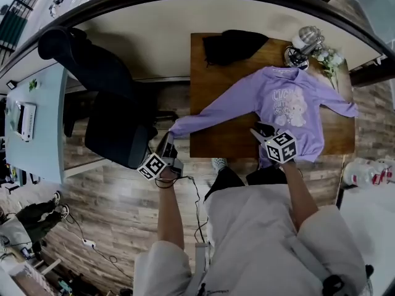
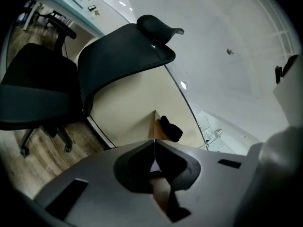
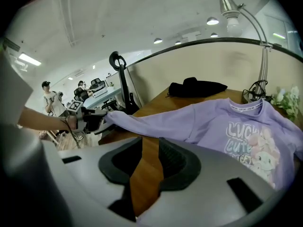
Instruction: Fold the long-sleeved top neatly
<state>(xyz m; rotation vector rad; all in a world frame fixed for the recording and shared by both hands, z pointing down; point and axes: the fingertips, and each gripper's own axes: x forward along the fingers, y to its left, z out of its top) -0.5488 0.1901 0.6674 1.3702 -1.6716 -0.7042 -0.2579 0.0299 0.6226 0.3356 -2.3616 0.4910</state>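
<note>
Left hand-held gripper (image 1: 170, 139) is clamping its jaws tight on the cuff of one sleeve (image 1: 210, 119) of the lilac long-sleeved top (image 1: 278, 100). In its own view only a thin sliver of pale cloth is showing in the seam where the jaws are meeting. From this hand-held gripper the sleeve is stretching out in a taut line, off the near corner of the table (image 1: 203, 60) and back to the body of the top. The hand-held gripper itself is hanging beyond the table's edge, above the wooden floor (image 1: 123, 196).

The right hand-held gripper (image 3: 149, 148) is standing with its jaws partly apart and is grasping nothing; bare brown table is showing in the gap between them. It is hovering at the near edge of the top's body, with the stretched sleeve crossing just ahead of its jaws and the printed chest lying ahead and to its right.

The top is lying front side up on the table, its other sleeve spreading away on the far side of the right hand-held gripper. Beyond the collar, a black garment (image 1: 234, 45) is resting at the table's back edge, and a lamp (image 1: 305, 42) is standing near it. A black office chair (image 2: 42, 89) is sitting ahead of the left hand-held gripper.
</note>
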